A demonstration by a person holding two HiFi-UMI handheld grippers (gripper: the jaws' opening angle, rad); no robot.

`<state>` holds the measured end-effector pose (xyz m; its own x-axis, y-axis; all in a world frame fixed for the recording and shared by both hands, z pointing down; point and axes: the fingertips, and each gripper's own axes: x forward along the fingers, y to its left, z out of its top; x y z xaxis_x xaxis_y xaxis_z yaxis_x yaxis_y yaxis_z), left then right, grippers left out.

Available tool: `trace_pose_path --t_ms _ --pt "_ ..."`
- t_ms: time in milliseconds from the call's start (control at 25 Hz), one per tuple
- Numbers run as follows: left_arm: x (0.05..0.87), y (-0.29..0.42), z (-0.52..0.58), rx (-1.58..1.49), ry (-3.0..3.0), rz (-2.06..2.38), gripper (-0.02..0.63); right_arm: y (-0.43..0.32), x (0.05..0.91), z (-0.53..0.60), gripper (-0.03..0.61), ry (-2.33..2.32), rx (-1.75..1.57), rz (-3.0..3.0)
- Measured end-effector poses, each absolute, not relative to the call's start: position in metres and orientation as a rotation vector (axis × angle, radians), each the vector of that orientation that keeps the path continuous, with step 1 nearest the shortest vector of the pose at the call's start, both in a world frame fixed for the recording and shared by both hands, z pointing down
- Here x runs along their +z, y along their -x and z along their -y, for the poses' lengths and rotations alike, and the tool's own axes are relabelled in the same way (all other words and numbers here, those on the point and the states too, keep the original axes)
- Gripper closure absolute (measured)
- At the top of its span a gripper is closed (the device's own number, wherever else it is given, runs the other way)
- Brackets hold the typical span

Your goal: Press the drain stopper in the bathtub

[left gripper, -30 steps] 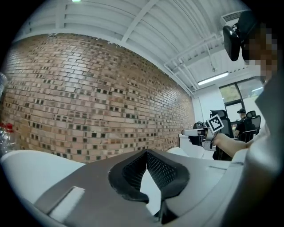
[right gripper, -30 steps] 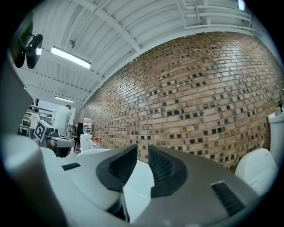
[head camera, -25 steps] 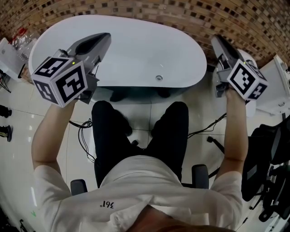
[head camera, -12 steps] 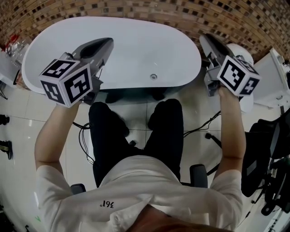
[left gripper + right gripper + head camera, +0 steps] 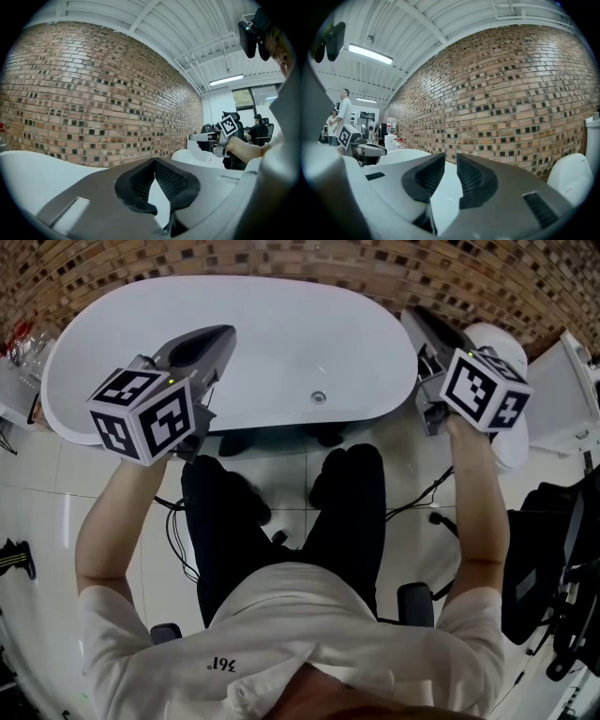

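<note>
The left tongs (image 5: 154, 161) are closed: the two black ribbed pads meet at their tips, and nothing is between them. The right tongs (image 5: 451, 157) stand a narrow gap apart, with only the white tub surface showing through the gap.

In the head view the left tongs sit at the upper left of the frame, above the near rim of the bathtub (image 5: 281, 324). The right tongs are at the upper right, by the tub's right end. Each carries a cube of black-and-white square markers, the left cube (image 5: 142, 414) nearer the person and the right cube (image 5: 483, 390) just above the wrist.

The drain stopper (image 5: 319, 397) is a small round metal disc on the tub floor. It lies low in the middle of the tub, between the two tongs and well apart from both.

A brick wall (image 5: 375, 263) runs along the top of the frame behind the tub. A white rounded fixture (image 5: 502, 343) stands just right of the right tongs; the small label on it in the right gripper view is too small to read.

The person sits facing the tub in black trousers (image 5: 281, 521) and a white shirt, which bears the print "361°" (image 5: 221, 664), upside down in the head view. Cables (image 5: 173, 521) lie on the white tiled floor (image 5: 47, 512). In the right gripper view, a water dispenser bottle (image 5: 391, 125) stands far off at the left.
</note>
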<state>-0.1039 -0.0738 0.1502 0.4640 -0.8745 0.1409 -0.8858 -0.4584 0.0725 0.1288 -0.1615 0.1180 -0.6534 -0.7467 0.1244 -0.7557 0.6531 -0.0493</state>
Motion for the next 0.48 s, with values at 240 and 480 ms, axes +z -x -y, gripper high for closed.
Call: trace_pose_path --t_ms 240,480 --pt "0.15 0.096 0.084 0.132 -2.585 1.54 0.609 -0.133 0.117 0.168 0.488 -1.276 0.15 2.763" --pt "0.16 0.092 0.096 0.146 -2.573 1.527 0.609 -0.133 0.122 0.178 0.488 -1.273 0.156 2.753"
